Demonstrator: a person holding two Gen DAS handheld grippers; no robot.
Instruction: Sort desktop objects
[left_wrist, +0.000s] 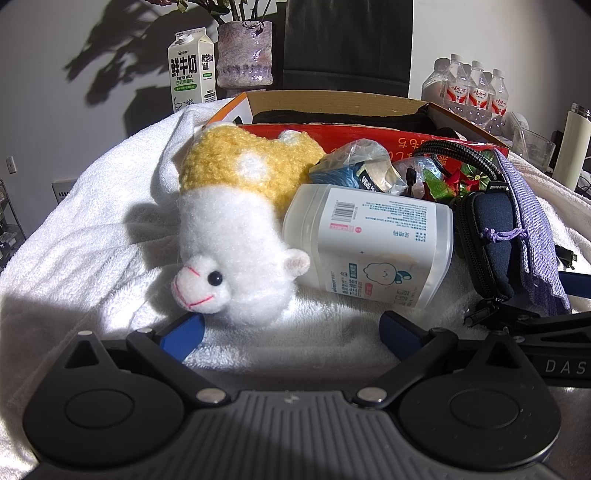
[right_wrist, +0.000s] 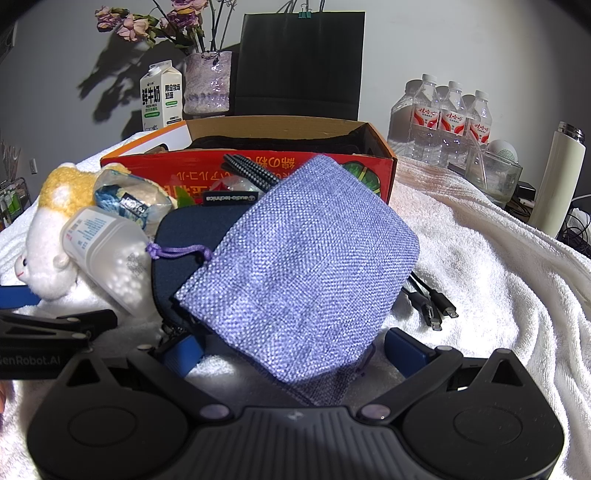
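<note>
A white and yellow plush sheep (left_wrist: 236, 229) lies on the white towel (left_wrist: 92, 240), its head just beyond my open left gripper (left_wrist: 293, 338). Beside it rests a translucent wipes tub (left_wrist: 373, 243), then a dark blue zip case (left_wrist: 487, 243) and a purple woven pouch (left_wrist: 532, 229). In the right wrist view the purple pouch (right_wrist: 299, 266) leans on the zip case (right_wrist: 192, 236), its lower edge lying between the fingers of my open right gripper (right_wrist: 293, 349), whose pads stand apart from it. A red cardboard box (right_wrist: 369, 173) stands open behind the pile.
Black cable plugs (right_wrist: 436, 310) lie right of the pouch. A crumpled plastic packet (left_wrist: 354, 166) sits behind the tub. At the back stand a milk carton (left_wrist: 192, 70), a purple vase (left_wrist: 245, 53), several water bottles (right_wrist: 443, 122), a glass dish (right_wrist: 495, 177) and a white flask (right_wrist: 557, 177).
</note>
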